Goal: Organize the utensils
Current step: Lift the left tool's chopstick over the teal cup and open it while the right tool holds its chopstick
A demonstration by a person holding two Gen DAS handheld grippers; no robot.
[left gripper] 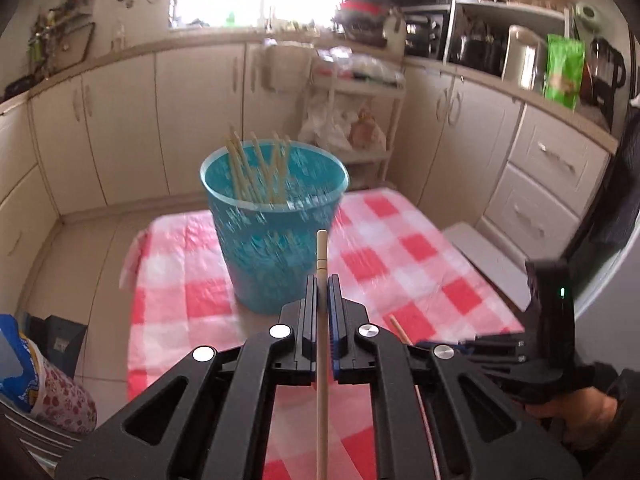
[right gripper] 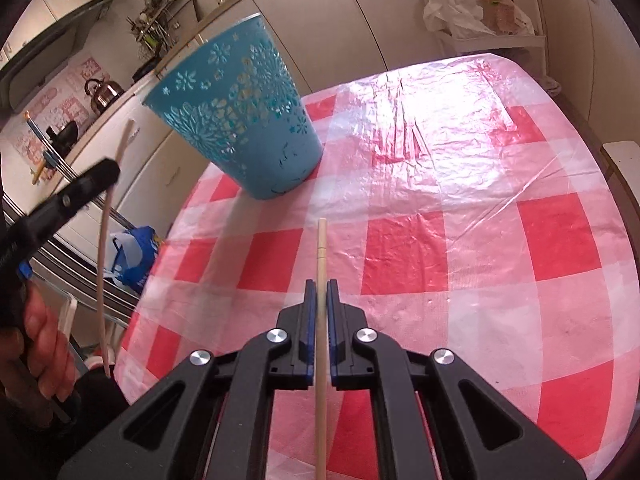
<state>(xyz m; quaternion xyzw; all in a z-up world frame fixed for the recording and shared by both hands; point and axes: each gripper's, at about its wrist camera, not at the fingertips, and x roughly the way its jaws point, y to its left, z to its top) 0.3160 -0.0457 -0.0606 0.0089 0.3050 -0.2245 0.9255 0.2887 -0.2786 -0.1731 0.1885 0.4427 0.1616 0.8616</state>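
Observation:
A turquoise perforated plastic basket (left gripper: 274, 216) stands on the red-and-white checked tablecloth (left gripper: 400, 240) and holds several pale wooden chopsticks (left gripper: 256, 168). My left gripper (left gripper: 322, 280) is shut on one chopstick (left gripper: 321, 252) that points forward, just short of the basket's near wall. My right gripper (right gripper: 321, 284) is shut on another chopstick (right gripper: 321, 248) above the cloth, with the basket (right gripper: 240, 112) ahead to the left. The left gripper also shows at the left of the right wrist view (right gripper: 80, 188), with its chopstick (right gripper: 106, 240) running through it.
The table (right gripper: 460, 220) is ringed by cream kitchen cabinets (left gripper: 120, 120). A white shelf rack with bags (left gripper: 352, 120) stands behind it. A blue bag (right gripper: 132, 252) and a chair lie off the table's left edge. The right gripper's body (left gripper: 548, 320) sits at the right.

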